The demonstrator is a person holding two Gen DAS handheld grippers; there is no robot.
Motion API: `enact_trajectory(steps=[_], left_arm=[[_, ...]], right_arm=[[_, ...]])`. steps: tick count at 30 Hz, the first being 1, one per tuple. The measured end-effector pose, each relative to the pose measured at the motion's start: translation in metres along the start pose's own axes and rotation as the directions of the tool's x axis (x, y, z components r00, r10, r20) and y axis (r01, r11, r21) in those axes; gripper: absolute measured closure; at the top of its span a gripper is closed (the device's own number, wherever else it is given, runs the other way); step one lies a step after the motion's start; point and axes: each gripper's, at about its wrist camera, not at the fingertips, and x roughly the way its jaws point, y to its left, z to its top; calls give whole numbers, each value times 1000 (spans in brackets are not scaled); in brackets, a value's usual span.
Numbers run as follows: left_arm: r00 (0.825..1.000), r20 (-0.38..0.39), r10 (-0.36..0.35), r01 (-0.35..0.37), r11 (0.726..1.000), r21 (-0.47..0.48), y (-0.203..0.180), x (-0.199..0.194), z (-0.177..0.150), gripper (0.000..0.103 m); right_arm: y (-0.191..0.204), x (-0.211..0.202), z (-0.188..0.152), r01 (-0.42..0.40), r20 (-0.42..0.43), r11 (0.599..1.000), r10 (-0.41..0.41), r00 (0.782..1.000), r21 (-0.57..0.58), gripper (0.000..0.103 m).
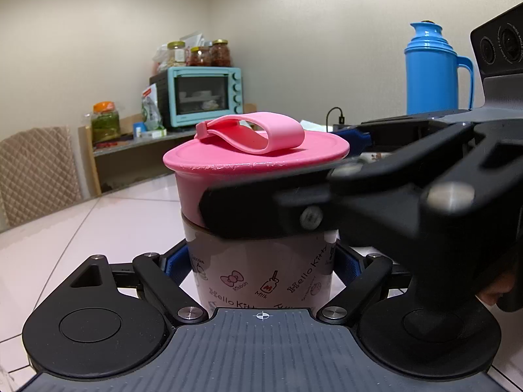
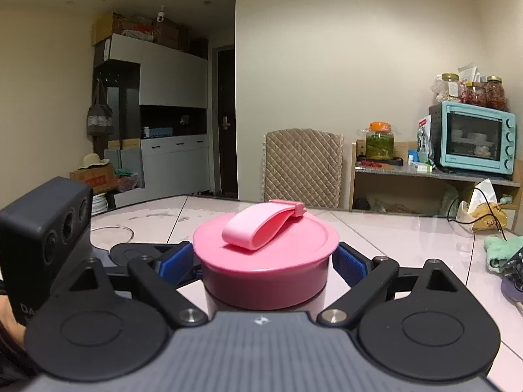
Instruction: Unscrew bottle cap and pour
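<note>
Right gripper [image 2: 264, 264] is straddling the pink screw cap [image 2: 264, 248]; its blue pads [image 2: 348, 266] are standing just off the cap wall on both sides, so not yet clamping. Left gripper [image 1: 261, 261] is clamping the Hello Kitty bottle [image 1: 261, 274] low on its body, upright on the white table [image 1: 98, 215]. To do the turn well: close squarely on the cap wall below the strap [image 2: 261, 228], then twist about the bottle's axis while the left is bracing. Both grippers are pointing slightly downward, the right crossing in from the side at cap height.
</note>
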Motion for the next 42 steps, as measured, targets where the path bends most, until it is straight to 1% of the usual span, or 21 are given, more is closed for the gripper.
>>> enact_trajectory(steps=[2,7,11,15,18,20,22,24,27,30,31,32,33,36,38,40,42], left_arm=[[1000,0,0,0,1000,0,0,0,0,13],[1000,0,0,0,1000,0,0,0,0,13],[1000,0,0,0,1000,0,0,0,0,13],[1000,0,-1,1,1000,-1,0,0,0,13],[1000,0,-1,1,1000,-1,0,0,0,13],[1000,0,0,0,1000,-1,1,0,0,13],[1000,0,0,0,1000,-1,0,0,0,13],[1000,0,-1,1,1000,-1,1,0,0,13],[1000,0,-1,1,1000,-1,1,0,0,13],[1000,0,-1,1,1000,-1,0,0,0,13],[1000,0,-1,1,1000,-1,0,0,0,13],[1000,0,-1,1,1000,-1,-1,0,0,13],[1000,0,-1,1,1000,-1,-1,0,0,13],[1000,0,-1,1,1000,-1,-1,0,0,13],[1000,0,-1,1,1000,-1,0,0,0,13],[1000,0,-1,1,1000,-1,-1,0,0,13],[1000,0,-1,1,1000,-1,0,0,0,13]], right_arm=[[3,-1,-2,23,8,1000,-23,1000,2,18],[0,-1,-6,16,14,1000,-16,1000,7,18],[-10,-1,-5,-58,10,998,58,998,-7,18],[-24,1,-1,-156,-3,987,156,988,-49,18],[-40,4,1,-264,-18,962,263,965,-67,18],[-51,7,3,-337,-28,938,336,942,-80,18],[-61,10,5,-408,-38,908,406,913,-98,18],[-66,11,6,-451,-39,885,450,892,-114,18],[-68,11,7,-470,-36,873,470,882,-132,18],[-68,10,9,-471,-36,873,471,882,-130,18],[-67,9,10,-464,-38,877,463,885,-124,17],[-66,7,12,-454,-40,883,453,891,-118,13],[-63,5,13,-434,-38,893,433,901,-117,8],[-55,-6,14,-368,-24,923,368,929,-113,8],[-47,-14,16,-305,-17,948,305,952,-93,8],[-41,-20,15,-267,-21,961,266,964,-72,8],[-37,-21,13,-249,-26,967,247,969,-55,8]])
